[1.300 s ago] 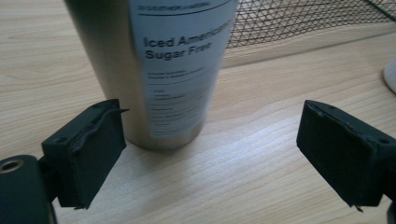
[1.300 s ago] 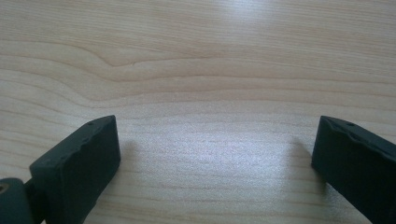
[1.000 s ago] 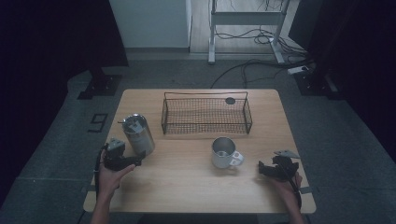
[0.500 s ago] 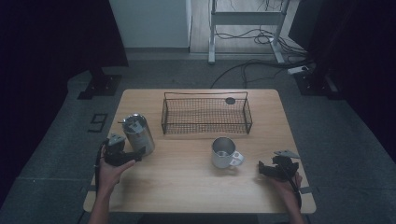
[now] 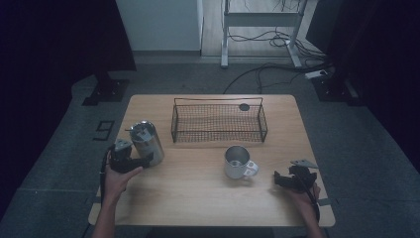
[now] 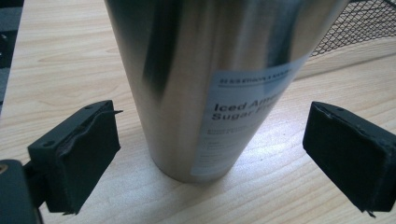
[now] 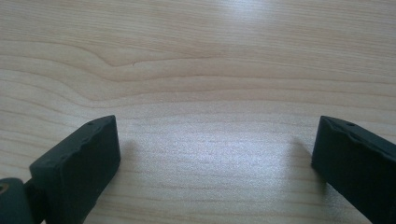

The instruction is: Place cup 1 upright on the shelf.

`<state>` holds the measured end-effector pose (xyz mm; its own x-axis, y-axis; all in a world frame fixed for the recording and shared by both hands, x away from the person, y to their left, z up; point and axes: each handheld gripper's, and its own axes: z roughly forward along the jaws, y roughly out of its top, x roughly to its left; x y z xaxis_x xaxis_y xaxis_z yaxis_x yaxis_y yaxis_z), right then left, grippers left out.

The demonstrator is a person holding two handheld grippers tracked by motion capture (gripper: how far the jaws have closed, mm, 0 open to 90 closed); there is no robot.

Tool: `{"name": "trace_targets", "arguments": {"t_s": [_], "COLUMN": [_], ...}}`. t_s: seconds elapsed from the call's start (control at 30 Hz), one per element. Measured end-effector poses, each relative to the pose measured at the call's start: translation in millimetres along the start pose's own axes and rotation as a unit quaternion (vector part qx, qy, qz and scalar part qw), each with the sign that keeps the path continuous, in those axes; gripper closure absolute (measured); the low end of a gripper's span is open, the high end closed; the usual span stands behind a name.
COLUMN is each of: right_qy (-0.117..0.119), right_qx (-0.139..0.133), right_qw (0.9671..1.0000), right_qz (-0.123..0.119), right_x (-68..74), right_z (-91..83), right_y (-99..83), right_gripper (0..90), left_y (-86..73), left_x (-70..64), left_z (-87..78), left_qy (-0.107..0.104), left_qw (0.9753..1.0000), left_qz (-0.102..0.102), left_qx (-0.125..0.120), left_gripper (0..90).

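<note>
We see the steel tumbler (image 6: 205, 84) standing upright between the spread jaws of our left tool (image 6: 210, 154), with bare tabletop (image 5: 198, 193) on both flanks, so neither jaw touches it. Beyond it the wire basket (image 5: 218, 121) blocks the far middle. The mug (image 5: 237, 162) stands near the centre, well apart from our right tool (image 7: 215, 158), whose wide jaws frame bare wood.

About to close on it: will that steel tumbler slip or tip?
The steel tumbler looks smooth and polished, so probably slippery. Tall, narrowing to its base, it may tip if pushed high. The left claw stands open around it, not touching.
</note>
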<state>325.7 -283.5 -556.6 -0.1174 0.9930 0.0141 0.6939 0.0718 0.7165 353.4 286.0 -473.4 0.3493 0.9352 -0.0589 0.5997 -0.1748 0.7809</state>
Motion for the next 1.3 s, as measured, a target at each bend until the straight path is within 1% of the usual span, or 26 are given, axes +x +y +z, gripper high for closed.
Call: {"name": "trace_targets", "arguments": {"t_s": [0.13,0.27,0.6,0.9,0.93,1.17,1.3], "right_qy": [0.000,0.000,0.000,0.000,0.000,0.000,0.000], "right_qx": [0.000,0.000,0.000,0.000,0.000,0.000,0.000], "right_qw": [1.0000,1.0000,1.0000,1.0000,1.0000,1.0000,1.0000], "right_qz": [0.000,0.000,-0.001,0.000,0.000,0.000,0.000], "right_x": [0.0,0.0,-0.1,0.0,-0.1,-0.1,-0.1], "right_z": [0.0,0.0,0.0,0.0,0.0,0.0,0.0], "right_y": [0.0,0.0,0.0,-0.1,0.0,0.0,0.0], "right_gripper": [0.8,0.8,0.8,0.8,0.8,0.8,0.8], "left_y": [3.6,6.6,12.0,18.7,19.2,20.7,23.6], "left_x": [1.1,0.4,-1.8,-3.6,-3.6,-1.3,-1.7], "left_z": [1.2,2.9,7.6,10.5,10.8,16.8,19.3], "left_qy": [0.005,0.003,0.012,0.014,0.013,0.006,0.007], "left_qw": [1.0000,1.0000,0.9999,0.9998,0.9998,0.9999,0.9999], "left_qz": [-0.002,0.001,0.002,0.004,0.004,0.000,0.004], "left_qx": [-0.004,-0.006,-0.009,-0.013,-0.016,-0.016,-0.012], "left_gripper": [4.3,4.3,4.6,4.7,4.8,3.7,3.4]}}
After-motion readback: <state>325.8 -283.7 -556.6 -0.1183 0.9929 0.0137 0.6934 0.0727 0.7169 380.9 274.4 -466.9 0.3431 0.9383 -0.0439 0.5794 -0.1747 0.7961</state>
